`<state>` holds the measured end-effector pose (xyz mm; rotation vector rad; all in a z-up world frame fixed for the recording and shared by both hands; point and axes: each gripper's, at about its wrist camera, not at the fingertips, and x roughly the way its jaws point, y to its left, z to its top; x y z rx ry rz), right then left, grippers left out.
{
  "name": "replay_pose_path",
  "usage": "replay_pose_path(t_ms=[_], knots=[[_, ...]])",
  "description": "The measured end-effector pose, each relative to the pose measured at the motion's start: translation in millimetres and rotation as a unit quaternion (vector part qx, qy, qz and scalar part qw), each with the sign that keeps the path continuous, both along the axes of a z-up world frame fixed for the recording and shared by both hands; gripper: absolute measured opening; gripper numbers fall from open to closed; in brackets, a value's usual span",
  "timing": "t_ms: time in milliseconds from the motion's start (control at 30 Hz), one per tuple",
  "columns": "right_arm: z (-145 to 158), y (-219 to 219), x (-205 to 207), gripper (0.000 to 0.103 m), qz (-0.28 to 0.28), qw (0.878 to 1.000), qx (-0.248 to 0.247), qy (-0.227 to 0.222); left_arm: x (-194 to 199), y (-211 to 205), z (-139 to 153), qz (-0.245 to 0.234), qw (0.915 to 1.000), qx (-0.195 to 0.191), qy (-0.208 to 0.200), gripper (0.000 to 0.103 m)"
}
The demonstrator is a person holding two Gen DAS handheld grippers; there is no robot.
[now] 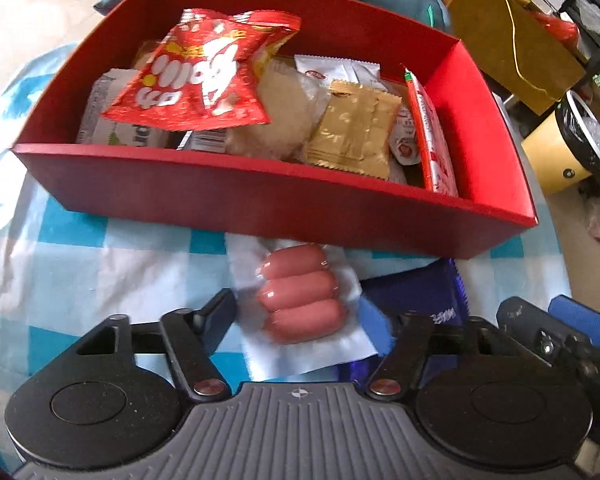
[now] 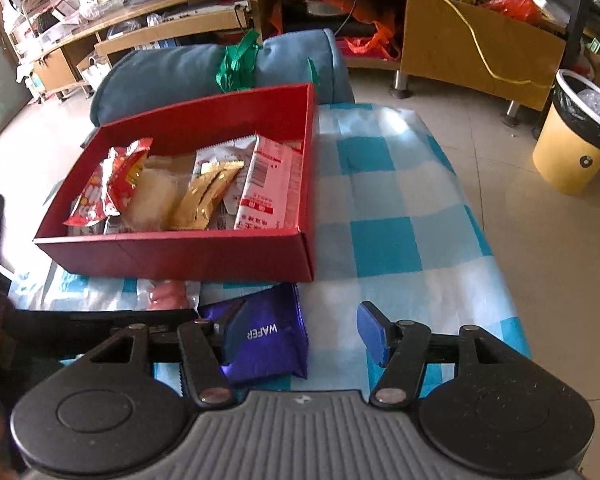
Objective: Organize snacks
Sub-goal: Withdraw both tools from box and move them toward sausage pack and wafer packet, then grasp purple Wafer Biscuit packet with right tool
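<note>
Now: L tongs (image 1: 300, 316) pinching sausage pack (image 1: 300, 296) by its edges, on checked cloth (image 1: 80, 272) just before red box (image 1: 260, 204). R tongs (image 2: 300, 332) apart, loosely astride purple wafer pack (image 2: 272, 336), left pad touching, right pad clear. Box holds other snacks.

My work surface: blue-white checked cloth (image 2: 384, 216). On it: red box (image 1: 260, 204) of snacks; sausage pack (image 1: 300, 300) just before box's near wall; purple wafer pack (image 2: 272, 336) beside sausage pack.
</note>
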<state>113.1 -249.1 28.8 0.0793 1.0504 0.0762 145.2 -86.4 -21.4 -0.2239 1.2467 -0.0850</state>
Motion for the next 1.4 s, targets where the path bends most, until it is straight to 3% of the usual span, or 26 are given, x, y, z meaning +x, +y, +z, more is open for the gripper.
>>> replay_pose_path(t_ms=[133,433,467,533,633,667,767,900,1000,1400], knots=[[-6,7,1,0.054,0.011,1.000,-0.005,0.009,-9,13,1,-0.015,0.9999,0.002,0.001,0.069],[-7,15,5,0.056,0.024,1.000,-0.010,0.014,-49,29,1,-0.055,0.9968,0.056,0.015,0.070],[-7,16,5,0.056,0.025,1.000,-0.011,0.014,-52,33,3,-0.049,0.9976,0.046,0.019,0.070],[-7,16,5,0.056,0.026,1.000,-0.009,0.014,-52,34,7,-0.050,0.9985,0.017,0.015,0.072],[-5,15,5,0.059,0.024,1.000,-0.004,0.011,-46,25,16,-0.050,0.9986,0.016,-0.007,0.087],[-5,15,5,0.059,0.022,1.000,-0.003,0.010,-40,19,17,-0.046,0.9988,0.012,-0.011,0.088],[-5,12,6,0.059,0.019,1.000,0.000,0.011,-19,6,8,-0.029,0.9996,0.007,0.003,0.088],[-6,10,7,0.059,0.019,1.000,0.000,0.013,-5,2,-3,-0.017,0.9994,0.028,0.009,0.085],[-6,12,10,0.059,0.022,1.000,-0.003,0.012,-10,6,-1,-0.037,0.9986,0.039,0.001,0.077],[-19,30,17,0.059,0.043,0.998,0.006,0.035,-61,51,6,-0.074,0.9958,0.038,0.040,0.076]])
